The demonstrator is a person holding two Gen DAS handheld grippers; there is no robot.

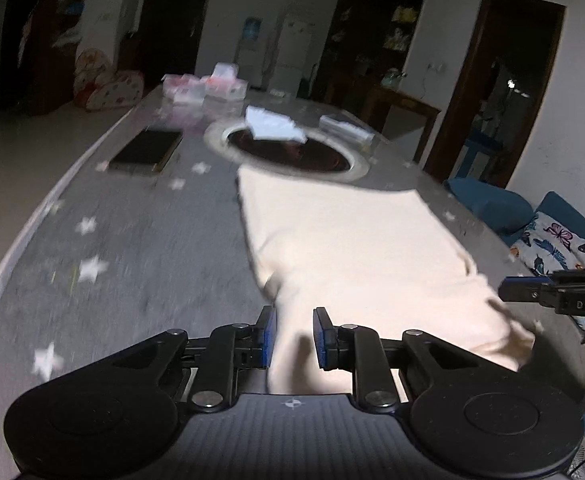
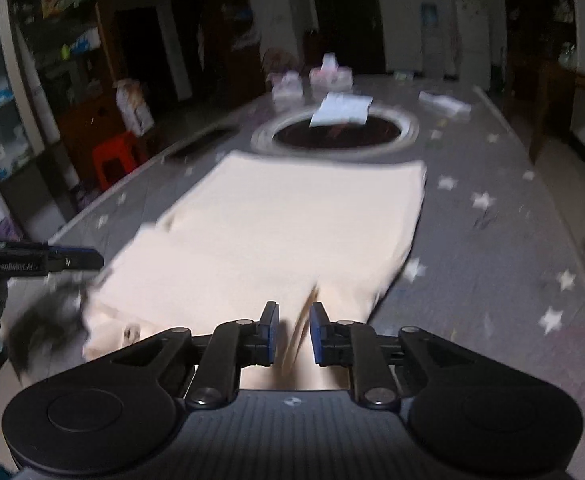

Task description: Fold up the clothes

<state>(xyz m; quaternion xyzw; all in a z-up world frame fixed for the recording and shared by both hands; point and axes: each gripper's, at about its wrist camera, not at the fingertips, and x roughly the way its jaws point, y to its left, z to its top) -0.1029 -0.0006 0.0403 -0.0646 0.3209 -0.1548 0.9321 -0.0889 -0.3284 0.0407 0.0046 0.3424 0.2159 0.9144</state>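
Note:
A cream cloth lies spread on the grey star-patterned table, and its near edge is lifted toward both cameras. My left gripper is shut on a bunched near corner of the cloth, which fills the gap between the blue pads. In the right wrist view the cloth runs away from me as a flat rectangle. My right gripper stands narrowly open around a thin folded edge, with a dark gap beside the left pad. Each gripper's finger shows in the other's view: the right, the left.
Beyond the cloth is a dark round inset with white paper on it. A dark flat slab and clear plastic boxes lie further off. A blue sofa flanks the table, a red stool the other side. A dark fuzzy shape sits by the cloth's near left corner.

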